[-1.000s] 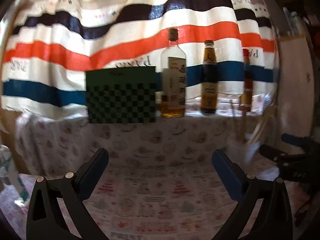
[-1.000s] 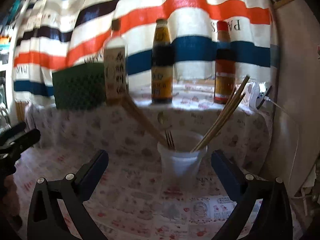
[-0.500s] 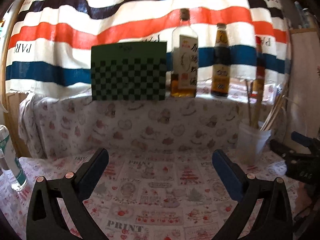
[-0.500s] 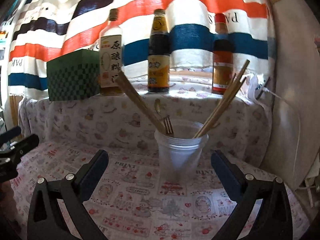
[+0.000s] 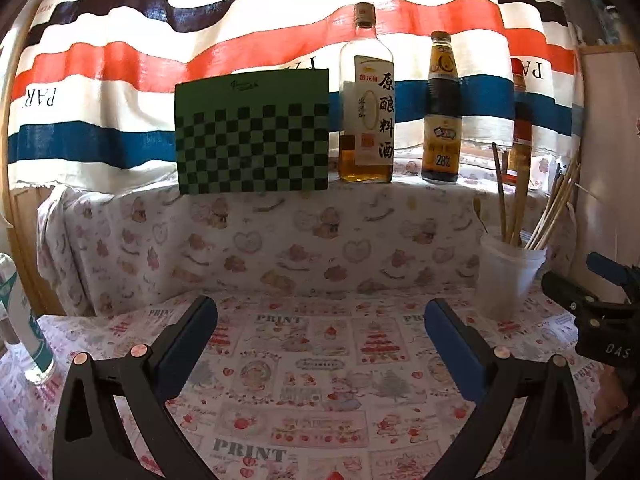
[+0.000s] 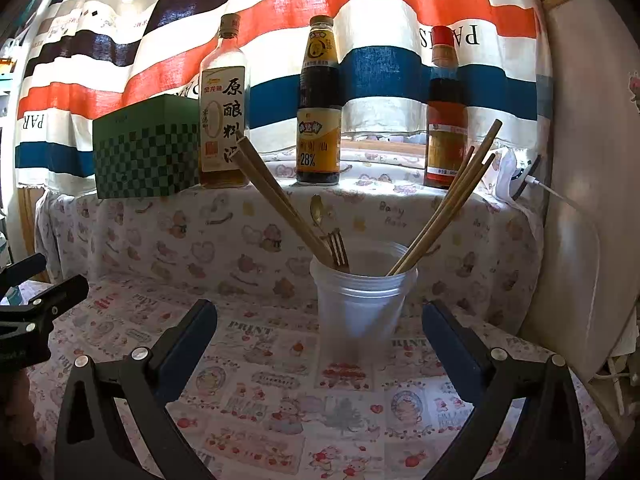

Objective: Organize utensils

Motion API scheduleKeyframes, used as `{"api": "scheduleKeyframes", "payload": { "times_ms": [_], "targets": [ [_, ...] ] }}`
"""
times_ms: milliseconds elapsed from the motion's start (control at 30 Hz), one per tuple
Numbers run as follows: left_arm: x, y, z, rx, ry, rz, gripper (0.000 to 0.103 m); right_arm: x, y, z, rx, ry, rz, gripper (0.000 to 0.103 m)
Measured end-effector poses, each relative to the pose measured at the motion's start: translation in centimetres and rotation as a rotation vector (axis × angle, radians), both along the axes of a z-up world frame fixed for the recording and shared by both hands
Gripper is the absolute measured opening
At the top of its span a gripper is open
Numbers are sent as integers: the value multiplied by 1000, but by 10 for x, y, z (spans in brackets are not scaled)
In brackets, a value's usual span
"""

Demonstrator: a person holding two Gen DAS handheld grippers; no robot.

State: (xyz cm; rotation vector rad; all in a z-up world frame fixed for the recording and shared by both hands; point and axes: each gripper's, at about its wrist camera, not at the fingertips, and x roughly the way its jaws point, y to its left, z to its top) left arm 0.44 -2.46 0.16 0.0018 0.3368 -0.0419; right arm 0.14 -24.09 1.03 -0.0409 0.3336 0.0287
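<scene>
Both grippers, left (image 5: pixel 320 320) and right (image 6: pixel 319 322), are standing wide apart, holding nothing. The chopsticks (image 6: pixel 280 204) and fork (image 6: pixel 339 249) are sitting in the cup (image 6: pixel 362 304), just ahead of the right gripper.

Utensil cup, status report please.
Left gripper open, empty. Right gripper open, empty, facing cup. Chopsticks, fork upright inside. Nothing between.

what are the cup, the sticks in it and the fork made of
Cup: translucent frosted plastic, probably; the cloth pattern shows faintly through it.
Chopsticks: matte tan, likely wood or bamboo.
Fork: shiny, gold-toned, seemingly metal.
</scene>
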Motion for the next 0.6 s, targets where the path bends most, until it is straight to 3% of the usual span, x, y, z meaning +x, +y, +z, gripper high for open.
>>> {"api": "scheduleKeyframes", "payload": {
  "times_ms": [600],
  "targets": [
    [0, -2, 1, 12, -5, -23, 103, 0, 4, -1, 0, 19, 10, 103]
  ]
}}
